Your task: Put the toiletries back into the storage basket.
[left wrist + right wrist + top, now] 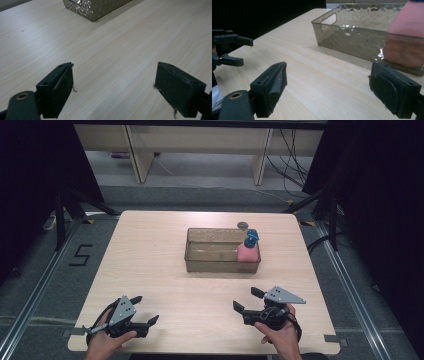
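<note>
Now, line by line:
Left gripper [143,309]: held in the left hand [102,340] near the table's front left corner; jaws spread wide, with nothing between them.
Left gripper's own view [114,86]: both black jaws stand far apart over bare wood; a corner of the bin [96,7] shows well ahead.
Right gripper [246,299]: held in the right hand [280,335] near the front right; jaws wide apart, holding nothing, pointing toward the left.
Right gripper's own view [327,86]: jaws gaping above the table [317,75]; the bin [352,37] lies ahead and apart from them, and the left gripper [239,50] shows at the far left, its jaws parted too.
Bin [212,251]: clear, brownish, rectangular, at the table's middle, slightly toward the back.
Bottle [248,251]: pink with a blue top, upright inside the bin's right end.
Disc [243,225]: small, dark, round, on the table [150,265] just behind the bin's back right corner.
</note>
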A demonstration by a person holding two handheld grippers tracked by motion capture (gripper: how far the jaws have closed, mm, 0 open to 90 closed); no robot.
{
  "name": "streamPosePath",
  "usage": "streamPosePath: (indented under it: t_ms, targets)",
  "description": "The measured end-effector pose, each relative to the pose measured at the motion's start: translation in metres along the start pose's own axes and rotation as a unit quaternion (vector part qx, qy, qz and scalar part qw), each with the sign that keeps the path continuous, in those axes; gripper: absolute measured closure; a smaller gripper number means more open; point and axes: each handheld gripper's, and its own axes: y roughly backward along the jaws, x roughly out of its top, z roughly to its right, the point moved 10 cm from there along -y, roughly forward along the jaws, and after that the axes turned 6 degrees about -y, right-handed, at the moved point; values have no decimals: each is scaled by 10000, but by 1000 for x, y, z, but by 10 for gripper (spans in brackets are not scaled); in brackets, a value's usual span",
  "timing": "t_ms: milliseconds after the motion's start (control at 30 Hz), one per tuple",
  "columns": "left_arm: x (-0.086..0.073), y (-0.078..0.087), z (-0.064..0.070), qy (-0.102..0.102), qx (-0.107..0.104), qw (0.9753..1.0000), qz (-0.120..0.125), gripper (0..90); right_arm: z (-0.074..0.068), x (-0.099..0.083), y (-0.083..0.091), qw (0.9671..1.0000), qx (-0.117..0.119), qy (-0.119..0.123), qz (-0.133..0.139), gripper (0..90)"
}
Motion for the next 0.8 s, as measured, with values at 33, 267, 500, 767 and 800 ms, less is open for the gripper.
streamPosePath:
  t_ms: [33, 267, 500, 767, 800]
  targets:
    - [0, 0, 0, 0, 5, 10000, -8, 149, 1, 0, 0, 9999, -23, 96, 29, 157]
    - [0, 0, 0, 7, 12, 10000, -16, 149, -4, -4, 1, 10000, 42, 53, 33, 157]
    - [0, 0, 1, 5, 7, 10000, 9, 149, -5, -7, 4, 9998, 78, 179, 0, 157]
    - [0, 0, 1, 7, 7, 10000, 13, 149, -2, -12, 7, 9999, 11, 161, -47, 157]
    - [0, 0, 0, 5, 19, 10000, -4, 149, -2, -13, 6, 9998, 40, 206, -61, 157]
